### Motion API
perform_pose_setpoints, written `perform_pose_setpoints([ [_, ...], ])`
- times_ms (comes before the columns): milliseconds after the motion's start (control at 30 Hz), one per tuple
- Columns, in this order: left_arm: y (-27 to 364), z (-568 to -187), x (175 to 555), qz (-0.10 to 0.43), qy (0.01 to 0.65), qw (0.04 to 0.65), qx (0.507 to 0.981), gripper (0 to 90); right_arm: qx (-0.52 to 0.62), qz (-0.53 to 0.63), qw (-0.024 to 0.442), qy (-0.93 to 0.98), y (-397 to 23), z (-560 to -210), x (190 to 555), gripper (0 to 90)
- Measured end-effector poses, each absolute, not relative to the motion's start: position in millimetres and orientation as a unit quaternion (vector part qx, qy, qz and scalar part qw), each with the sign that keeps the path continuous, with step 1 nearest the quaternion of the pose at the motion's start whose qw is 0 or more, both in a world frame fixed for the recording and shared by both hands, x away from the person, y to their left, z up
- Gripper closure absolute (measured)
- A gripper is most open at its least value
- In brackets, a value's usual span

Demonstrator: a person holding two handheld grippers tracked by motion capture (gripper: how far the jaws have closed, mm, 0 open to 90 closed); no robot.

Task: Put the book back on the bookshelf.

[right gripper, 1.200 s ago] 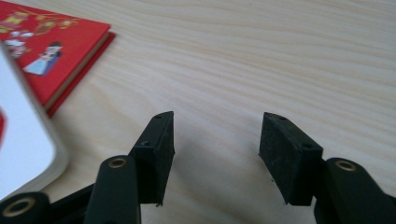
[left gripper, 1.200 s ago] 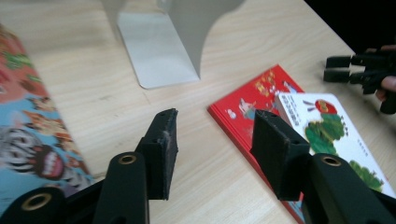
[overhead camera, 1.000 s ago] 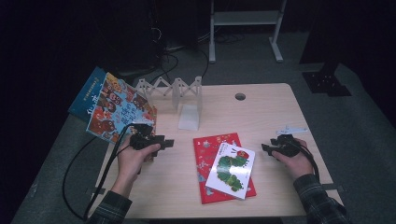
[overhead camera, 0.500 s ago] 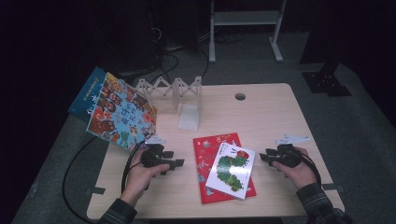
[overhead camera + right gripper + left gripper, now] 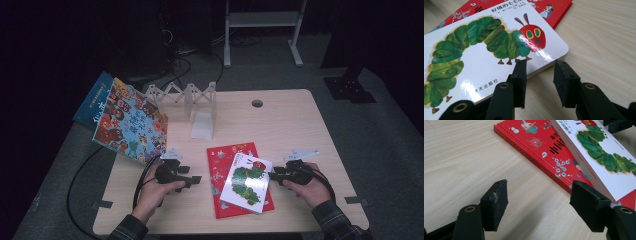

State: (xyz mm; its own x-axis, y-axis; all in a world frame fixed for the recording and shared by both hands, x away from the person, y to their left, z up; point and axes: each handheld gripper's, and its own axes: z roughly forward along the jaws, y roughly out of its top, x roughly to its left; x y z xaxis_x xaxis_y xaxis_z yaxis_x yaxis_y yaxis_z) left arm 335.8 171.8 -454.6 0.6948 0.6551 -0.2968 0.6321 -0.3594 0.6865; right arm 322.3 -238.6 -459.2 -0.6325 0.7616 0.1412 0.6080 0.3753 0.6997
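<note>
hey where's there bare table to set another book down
Bare wood lies right of the red book, between the cable hole and the right gripper. A smaller patch lies near the left gripper. It is crowded by the white rack and the overhanging books.

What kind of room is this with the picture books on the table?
Probably a recording room or lab, not a home. A light wooden table stands alone on grey carpet with dark surroundings, a white metal stand and black cables behind it, and the white caterpillar board book lies on the red hardcover book.
</note>
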Motion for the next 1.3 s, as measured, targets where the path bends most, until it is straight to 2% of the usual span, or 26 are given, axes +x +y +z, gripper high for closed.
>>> perform_pose_setpoints([
  [467, 170.1, -452.2, 333.8, -0.02, 0.386, 0.431, 0.815, 27.6, 0.393, 0.366, 0.086, 0.839, -216.0, -458.2, 317.2, 60.6],
  [900, 142.4, -455.5, 330.3, -0.04, 0.353, 0.426, 0.832, 28.5, 0.374, 0.372, 0.07, 0.847, -201.2, -455.5, 306.6, 59.2],
  [1300, 148.6, -458.9, 341.5, -0.039, 0.376, 0.424, 0.823, 27.5, 0.36, 0.378, 0.06, 0.851, -182.4, -456.9, 310.5, 56.7],
])
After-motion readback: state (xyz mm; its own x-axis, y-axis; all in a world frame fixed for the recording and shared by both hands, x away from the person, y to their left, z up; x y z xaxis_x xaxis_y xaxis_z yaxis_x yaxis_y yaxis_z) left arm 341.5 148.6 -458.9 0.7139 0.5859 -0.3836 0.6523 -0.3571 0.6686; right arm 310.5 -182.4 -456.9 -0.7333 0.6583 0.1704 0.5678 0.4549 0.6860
